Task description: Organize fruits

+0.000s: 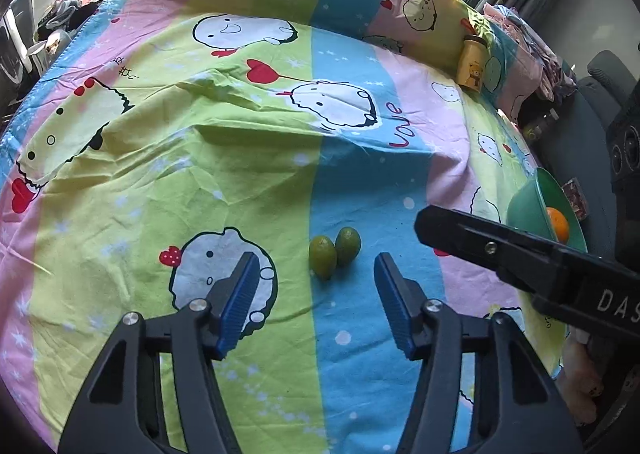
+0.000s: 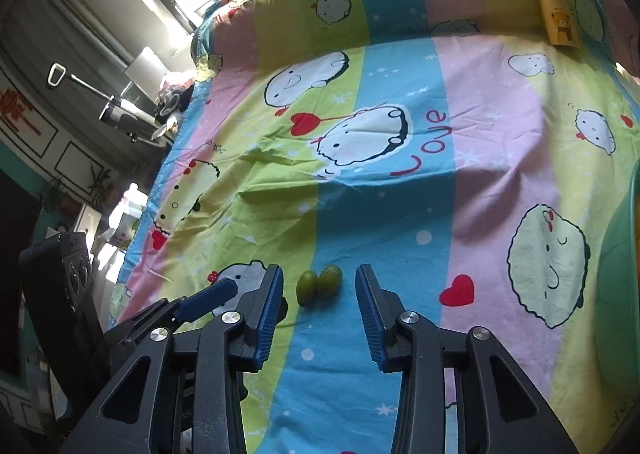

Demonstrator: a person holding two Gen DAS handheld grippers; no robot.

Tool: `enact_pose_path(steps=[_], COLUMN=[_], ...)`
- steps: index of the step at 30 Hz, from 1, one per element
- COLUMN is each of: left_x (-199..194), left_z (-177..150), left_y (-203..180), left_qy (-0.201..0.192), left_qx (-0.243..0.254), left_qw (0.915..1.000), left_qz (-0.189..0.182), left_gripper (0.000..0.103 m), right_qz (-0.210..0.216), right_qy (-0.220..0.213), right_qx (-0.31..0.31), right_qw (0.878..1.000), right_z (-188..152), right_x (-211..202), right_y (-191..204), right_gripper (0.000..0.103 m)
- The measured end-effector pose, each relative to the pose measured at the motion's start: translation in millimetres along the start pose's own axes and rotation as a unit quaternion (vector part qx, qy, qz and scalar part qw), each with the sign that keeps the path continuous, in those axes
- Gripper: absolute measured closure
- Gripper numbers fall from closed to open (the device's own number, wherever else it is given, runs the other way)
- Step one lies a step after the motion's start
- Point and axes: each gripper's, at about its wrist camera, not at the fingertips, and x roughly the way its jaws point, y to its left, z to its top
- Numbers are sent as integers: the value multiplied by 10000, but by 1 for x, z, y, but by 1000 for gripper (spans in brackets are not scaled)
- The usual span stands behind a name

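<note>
Left wrist view: left claw (image 1: 314,294) parted to a moderate gap, nothing between its blue pads (image 1: 240,302). 2 green fruits (image 1: 334,256) side by side, touching, on the blue stripe of the cartoon-print sheet (image 1: 160,182), just ahead of the fingertips. Right claw (image 1: 432,224) entering from the right edge, gap not readable here. Green bowl (image 1: 528,202) at the right edge, holding 1 orange fruit (image 1: 557,223). Yellow bottle (image 1: 474,62) upright, far right.

Right wrist view: right claw (image 2: 318,296) parted narrowly, empty. Same 2 green fruits (image 2: 319,286) just ahead, between the fingertips' lines, untouched. Left claw's blue pad (image 2: 206,300) at lower left. Bowl rim (image 2: 618,254) at the right edge.
</note>
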Motion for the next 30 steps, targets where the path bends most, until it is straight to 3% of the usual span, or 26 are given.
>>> enact_pose_path(steps=[4,18,24,30], left_x=[12,31,35,35], left_z=[-3,-5,-4,-4], left_y=[2,0,4,8], left_qy=[158,285,226,166], left_qx=[-40,-84,-148,-154], left_qw=[9998,9992,9994,9995], left_qz=[-75,-271,-202,-201], left_gripper=[56,75,83,86], right_qz=[-101,-474,-525,-591], right_qy=[348,729,607,520], right_qx=[76,34,-88,-118], right_qw=[9993,9962,9967,9968], right_z=[-1,2,2,2], right_x=[29,67,68,68], right_y=[1,3,6,5], right_gripper=[73,73,75,83])
